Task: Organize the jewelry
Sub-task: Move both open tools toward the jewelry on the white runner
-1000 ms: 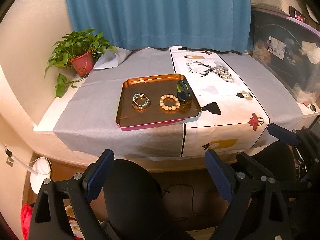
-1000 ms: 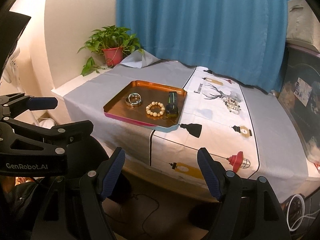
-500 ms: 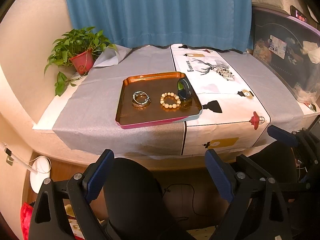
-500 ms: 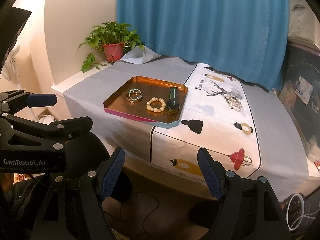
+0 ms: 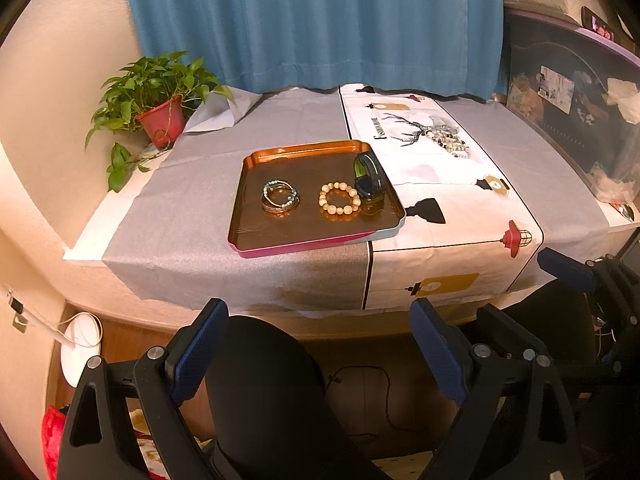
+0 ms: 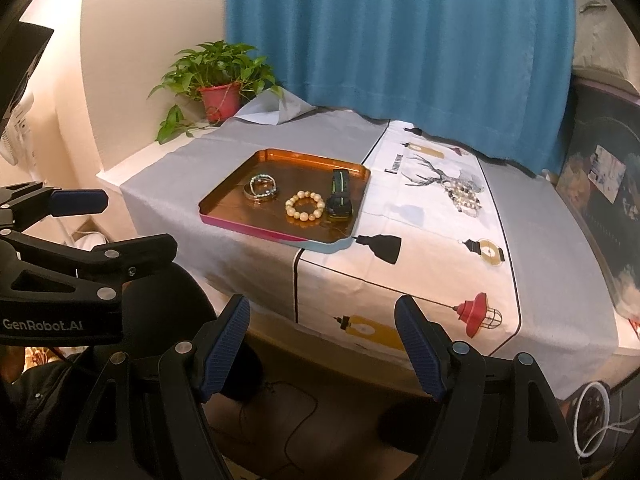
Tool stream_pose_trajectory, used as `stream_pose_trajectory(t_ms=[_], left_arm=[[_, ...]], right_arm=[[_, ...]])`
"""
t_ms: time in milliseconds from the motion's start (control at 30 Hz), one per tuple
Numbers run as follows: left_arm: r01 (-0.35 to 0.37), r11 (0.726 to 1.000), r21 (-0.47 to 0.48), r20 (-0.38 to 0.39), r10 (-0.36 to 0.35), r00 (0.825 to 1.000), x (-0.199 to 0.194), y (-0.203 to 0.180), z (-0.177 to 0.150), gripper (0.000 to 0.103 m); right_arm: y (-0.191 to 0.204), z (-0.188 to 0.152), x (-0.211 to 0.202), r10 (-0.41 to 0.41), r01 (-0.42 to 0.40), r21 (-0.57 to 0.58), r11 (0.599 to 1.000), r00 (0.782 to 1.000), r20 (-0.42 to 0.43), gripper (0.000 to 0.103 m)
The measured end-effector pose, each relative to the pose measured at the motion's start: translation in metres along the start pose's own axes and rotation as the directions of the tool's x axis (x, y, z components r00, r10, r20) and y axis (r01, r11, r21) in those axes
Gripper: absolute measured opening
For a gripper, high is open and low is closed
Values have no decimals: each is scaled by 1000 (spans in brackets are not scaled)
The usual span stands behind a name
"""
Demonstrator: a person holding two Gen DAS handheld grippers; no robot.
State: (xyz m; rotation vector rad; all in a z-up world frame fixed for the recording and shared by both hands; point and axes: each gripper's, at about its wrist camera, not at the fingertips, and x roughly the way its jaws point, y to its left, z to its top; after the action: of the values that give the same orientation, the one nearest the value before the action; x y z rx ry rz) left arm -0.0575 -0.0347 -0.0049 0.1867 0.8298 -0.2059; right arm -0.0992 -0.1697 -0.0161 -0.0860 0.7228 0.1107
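a copper-coloured tray (image 5: 256,204) sits on the counter (image 5: 192,240), straddling the seam between the grey cloth (image 5: 280,120) and the white printed runner (image 5: 448,216). in the left wrist view its long axis runs left to right; in the right wrist view it lies skewed, one corner toward the camera. three pieces lie in a row across it: a coiled bracelet with pale blue-green beads (image 5: 280,196) on the left, a cream bead bracelet (image 5: 339,199) lying flat in the middle, and a dark watch with a green stripe (image 5: 367,177) at the right rim, its strap running lengthwise from the near side toward the curtain. a mixed bead strand (image 5: 449,141) lies apart on the runner, over the printed deer, stretched diagonally.

a potted plant in a red pot (image 5: 160,118) stands at the far left corner, a blue curtain (image 5: 320,20) hangs behind, and a dark cabinet (image 5: 580,92) flanks the right.

the left tongs (image 5: 318,354) and right tongs (image 6: 322,346) hang short of the counter edge, both spread apart with nothing between them.
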Motion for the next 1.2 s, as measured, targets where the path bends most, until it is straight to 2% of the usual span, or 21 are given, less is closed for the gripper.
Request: stream_pose_trajectory(t_ms=[333, 567, 733, 900, 1100, 1200], left_arm=[[5, 1000, 12, -35, -4, 999, 19, -4, 15, 90], [19, 1000, 24, -49, -18, 999, 39, -16, 42, 90], [37, 998, 40, -52, -35, 998, 58, -34, 69, 90], [53, 997, 48, -62, -50, 997, 85, -51, 98, 90], [69, 996, 54, -81, -65, 995, 126, -74, 136, 90], [71, 996, 53, -88, -66, 994, 149, -83, 155, 90]], right_arm=[[-16, 2, 14, -10, 11, 29, 1000, 1000, -25, 76], [-58, 3, 33, -59, 64, 103, 993, 997, -51, 76], [-110, 8, 55, -118, 130, 173, 976, 990, -75, 76], [-184, 26, 93, -192, 211, 270, 940, 977, -94, 76], [-271, 62, 168, -232, 262, 379, 888, 965, -124, 76], [-295, 83, 206, -229, 260, 388, 884, 965, -126, 76]])
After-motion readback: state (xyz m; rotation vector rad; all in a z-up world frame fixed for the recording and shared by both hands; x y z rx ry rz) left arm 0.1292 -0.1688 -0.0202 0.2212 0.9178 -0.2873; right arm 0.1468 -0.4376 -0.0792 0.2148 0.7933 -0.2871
